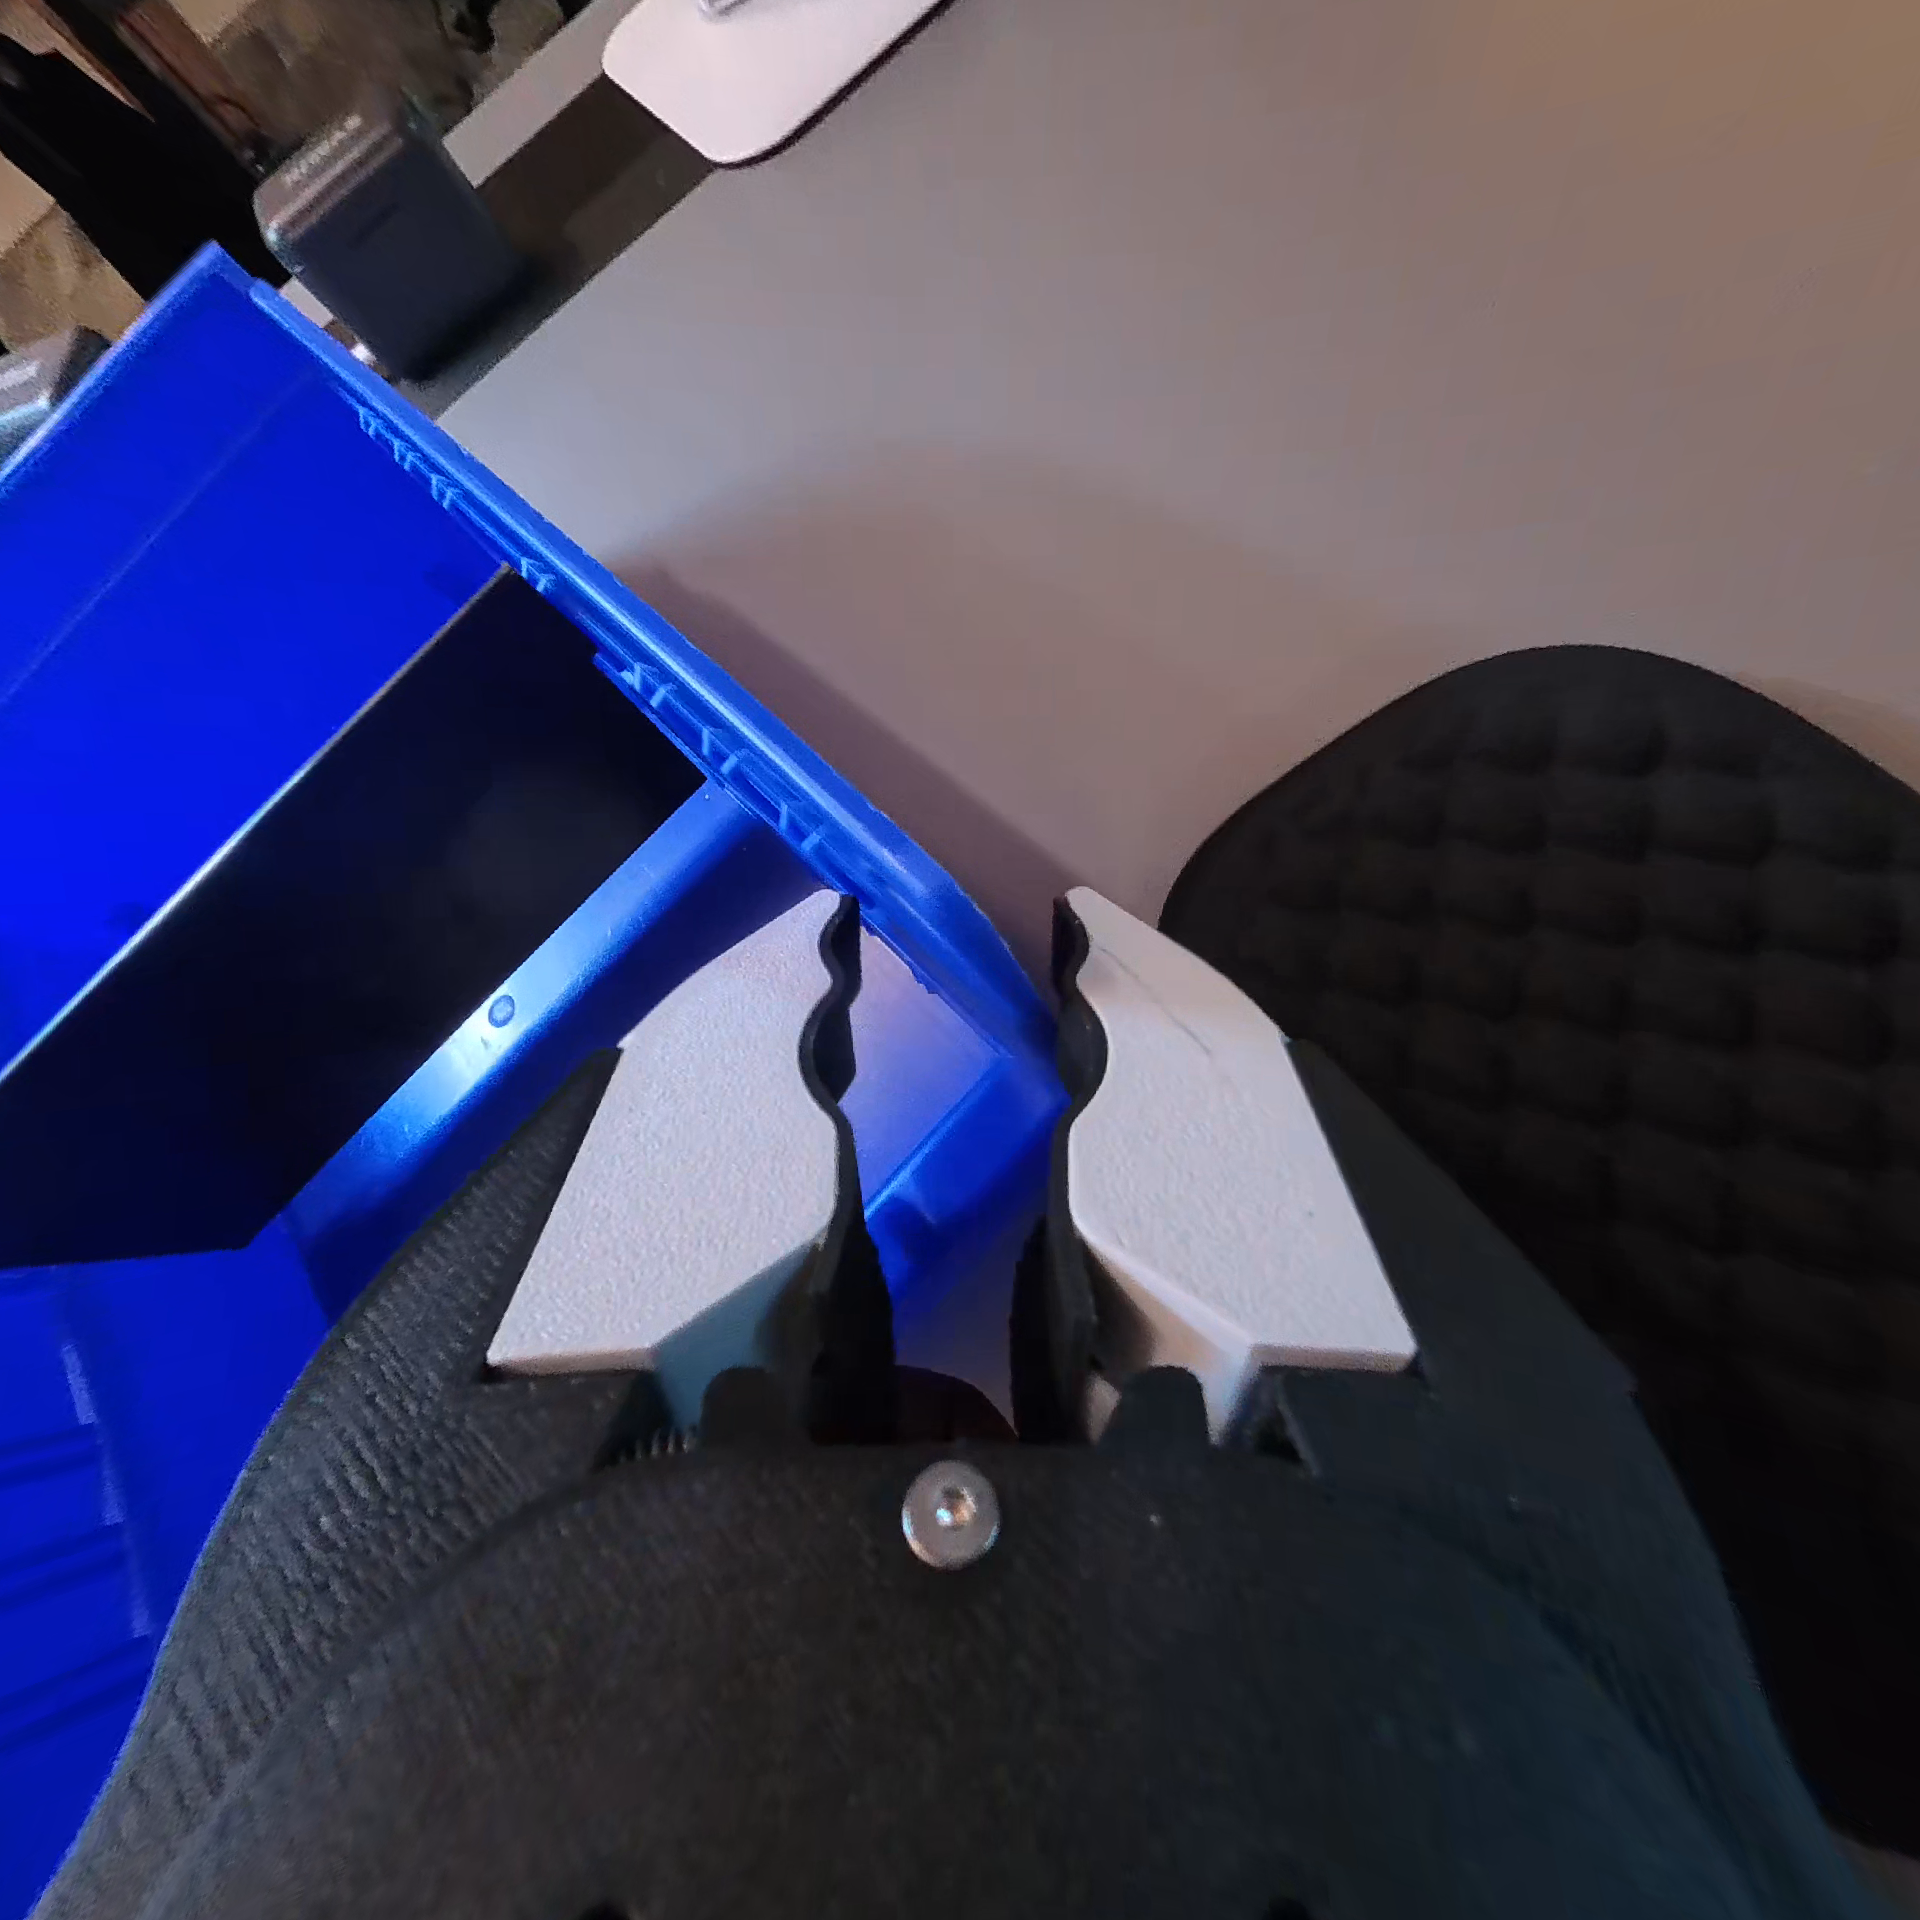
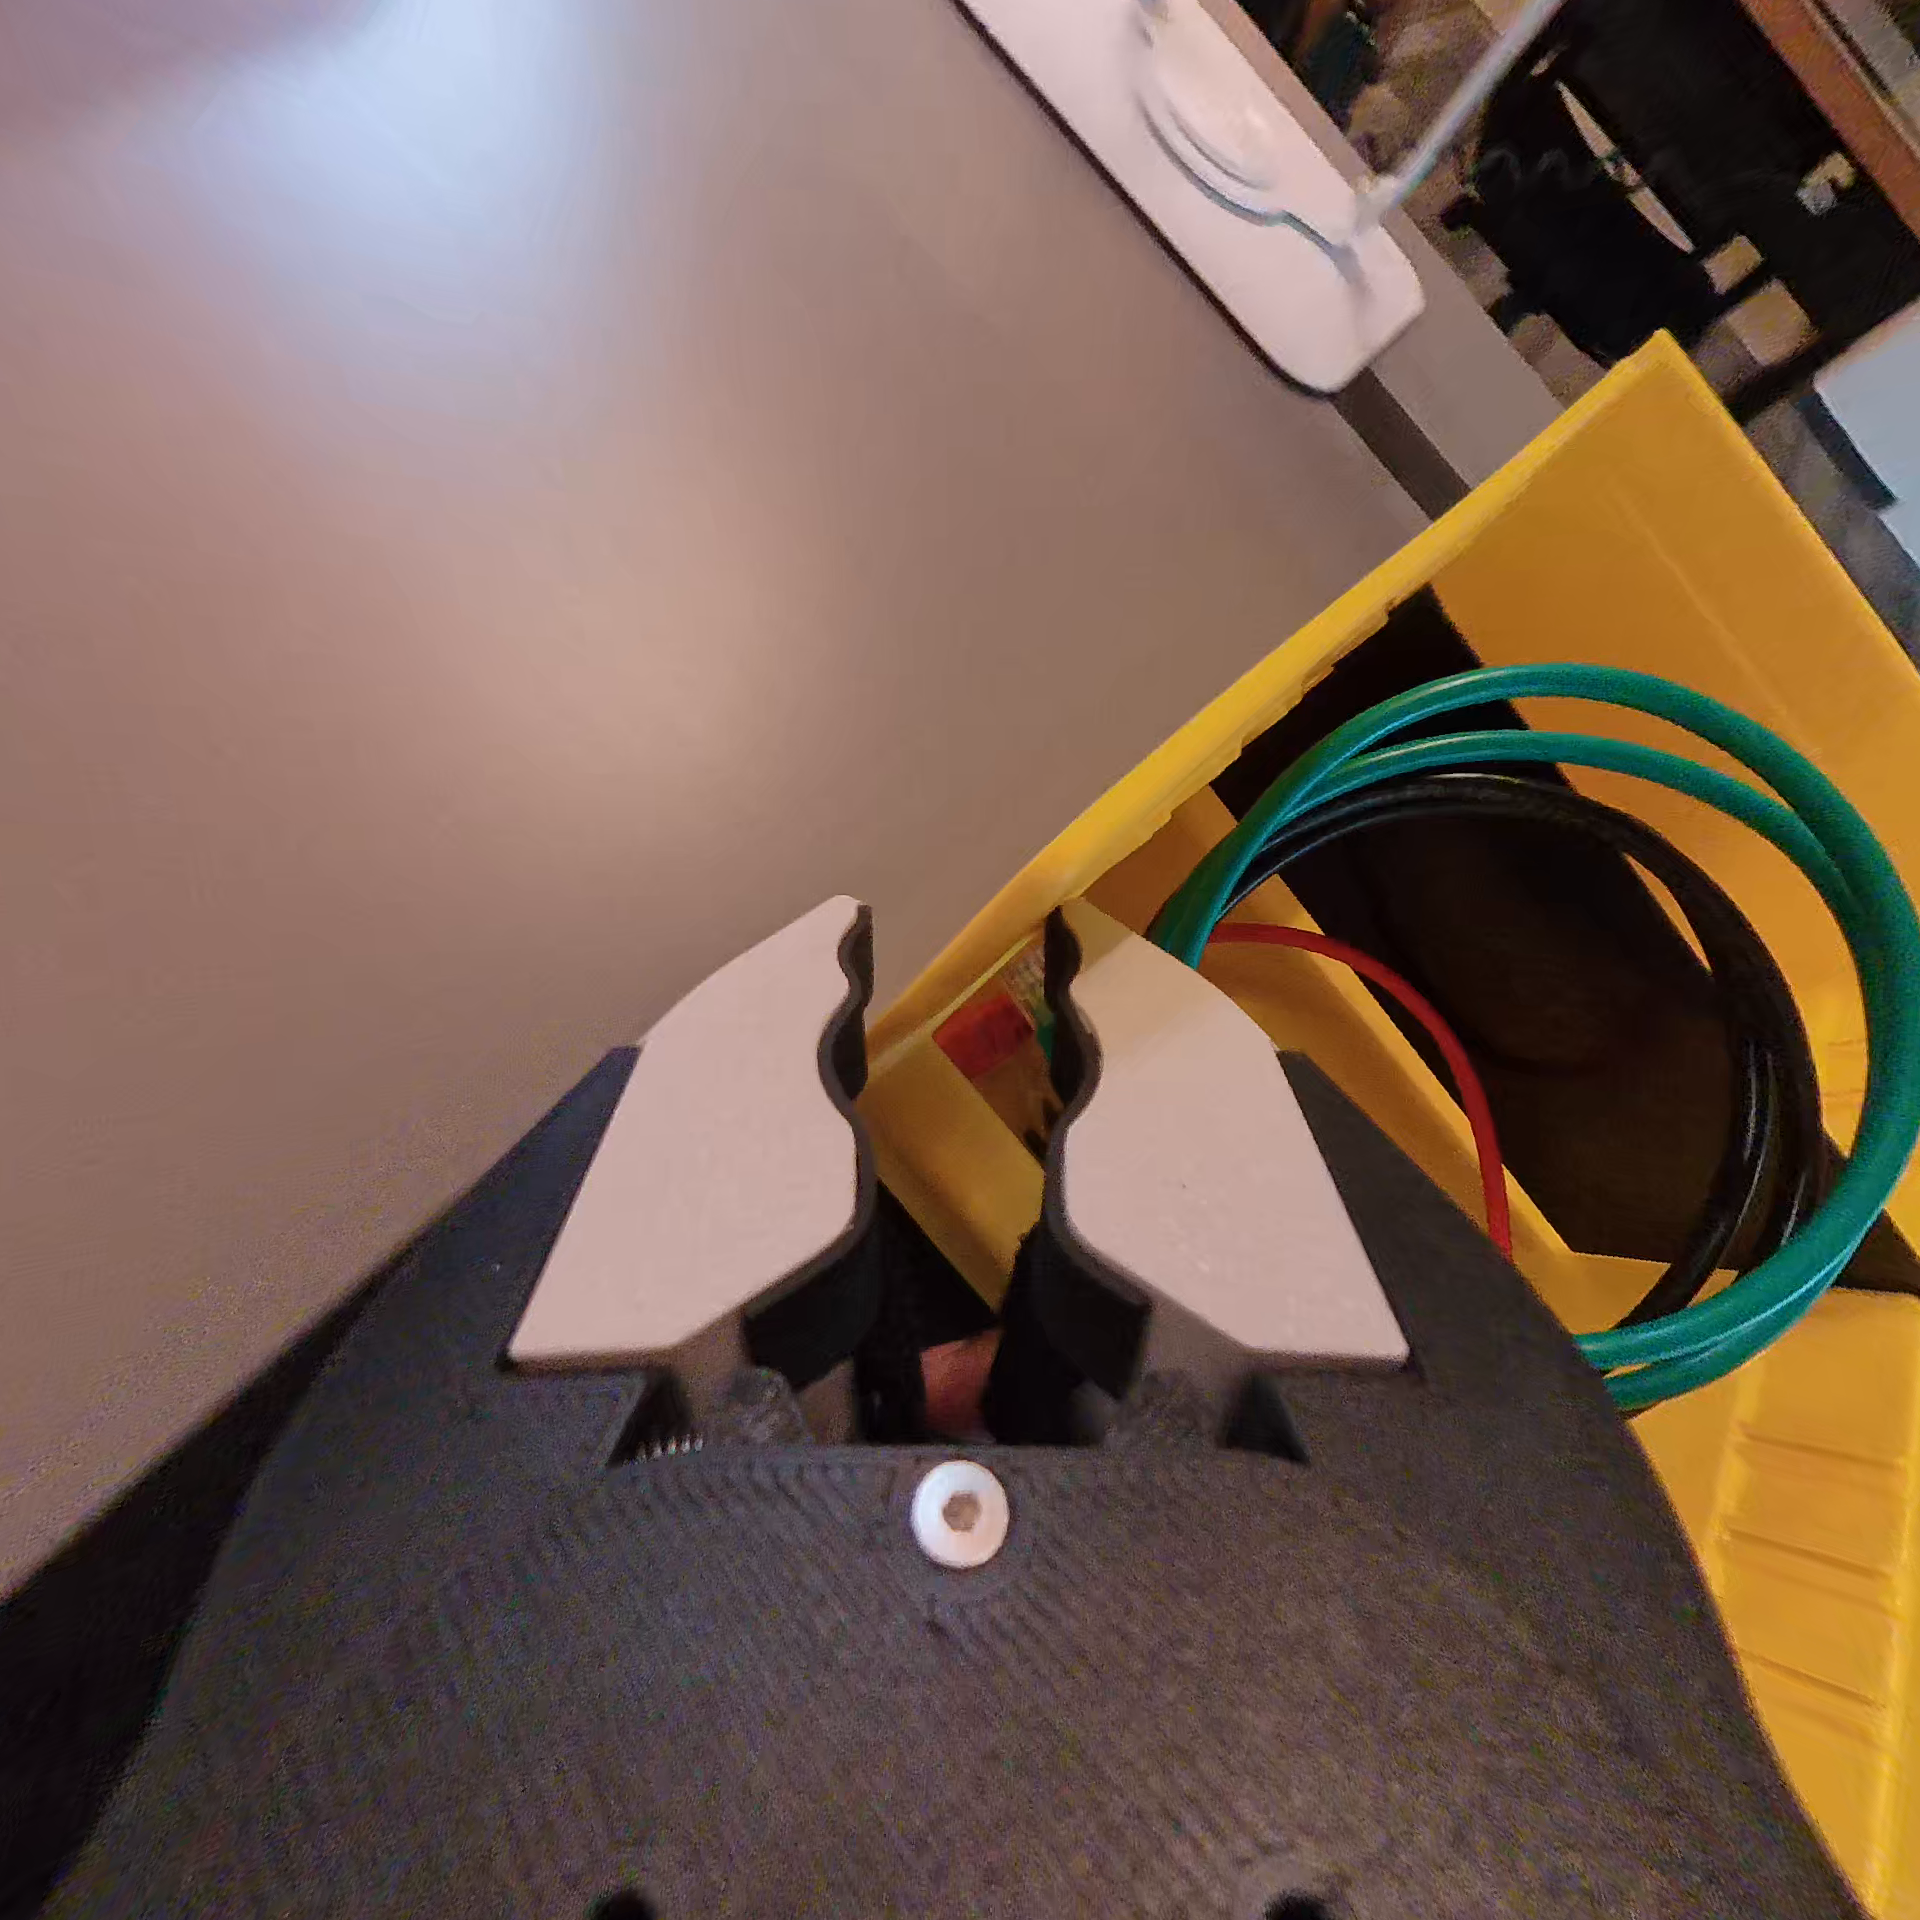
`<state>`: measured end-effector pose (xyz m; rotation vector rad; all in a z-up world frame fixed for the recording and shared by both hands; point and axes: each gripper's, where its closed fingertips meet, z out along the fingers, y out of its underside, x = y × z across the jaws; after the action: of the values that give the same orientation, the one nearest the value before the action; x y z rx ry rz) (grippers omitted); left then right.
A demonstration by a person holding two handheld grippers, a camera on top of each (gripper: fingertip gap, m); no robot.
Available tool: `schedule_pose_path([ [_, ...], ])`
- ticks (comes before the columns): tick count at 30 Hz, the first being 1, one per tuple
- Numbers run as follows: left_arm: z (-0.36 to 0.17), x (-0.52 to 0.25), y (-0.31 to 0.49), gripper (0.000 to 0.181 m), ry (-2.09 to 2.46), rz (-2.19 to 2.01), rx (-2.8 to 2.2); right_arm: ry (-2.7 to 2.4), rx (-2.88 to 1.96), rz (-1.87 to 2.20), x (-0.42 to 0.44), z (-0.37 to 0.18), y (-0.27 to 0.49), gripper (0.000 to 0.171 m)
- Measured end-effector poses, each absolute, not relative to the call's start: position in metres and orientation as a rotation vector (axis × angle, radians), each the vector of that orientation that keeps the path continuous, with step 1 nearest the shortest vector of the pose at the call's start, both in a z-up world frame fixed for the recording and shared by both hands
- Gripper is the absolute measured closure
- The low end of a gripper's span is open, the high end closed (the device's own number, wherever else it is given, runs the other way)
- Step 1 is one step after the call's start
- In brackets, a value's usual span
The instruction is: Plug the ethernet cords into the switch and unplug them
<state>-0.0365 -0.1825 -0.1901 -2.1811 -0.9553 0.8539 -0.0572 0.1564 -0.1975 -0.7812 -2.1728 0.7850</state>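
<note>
A blue bin (image 1: 208,623) fills the left of the left wrist view, with a dark flat box (image 1: 364,935) inside it. My left gripper (image 1: 951,914) is open and empty, with the bin's near corner rim showing between its fingers. A yellow bin (image 2: 1662,571) at the right of the right wrist view holds coiled green cords (image 2: 1849,935), a black cord (image 2: 1756,1039) and a thin red cord (image 2: 1455,1060). My right gripper (image 2: 956,925) is open and empty over the yellow bin's near corner, where a small red piece (image 2: 982,1039) shows between the fingers.
Both bins stand on a grey table (image 2: 520,623). A black textured mat (image 1: 1610,987) lies to the right of the blue bin. A white pad (image 1: 758,73) lies at the far edge; it also shows in the right wrist view (image 2: 1247,239). A dark grey box (image 1: 384,239) stands behind the blue bin. The grippers' ends are close to 35 cm from one another.
</note>
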Motion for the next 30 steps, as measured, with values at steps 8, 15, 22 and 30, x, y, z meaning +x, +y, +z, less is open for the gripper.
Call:
schedule_pose_path([
  [8,-0.190,-0.045,-0.179,0.143,-0.961,0.832,-2.085,-2.250,-0.647,0.824,-0.059,-0.197,0.060,0.137],
  [15,-0.191,-0.049,-0.177,0.143,-0.961,0.888,-2.084,-2.309,-0.522,0.890,-0.067,-0.196,-0.010,0.136],
  [22,-0.192,-0.050,-0.177,0.143,-0.949,0.907,-2.080,-2.357,-0.414,0.934,-0.078,-0.196,-0.068,0.135],
  [30,-0.191,-0.051,-0.177,0.142,-0.945,0.897,-2.066,-2.414,-0.265,1.016,-0.068,-0.195,-0.125,0.133],
])
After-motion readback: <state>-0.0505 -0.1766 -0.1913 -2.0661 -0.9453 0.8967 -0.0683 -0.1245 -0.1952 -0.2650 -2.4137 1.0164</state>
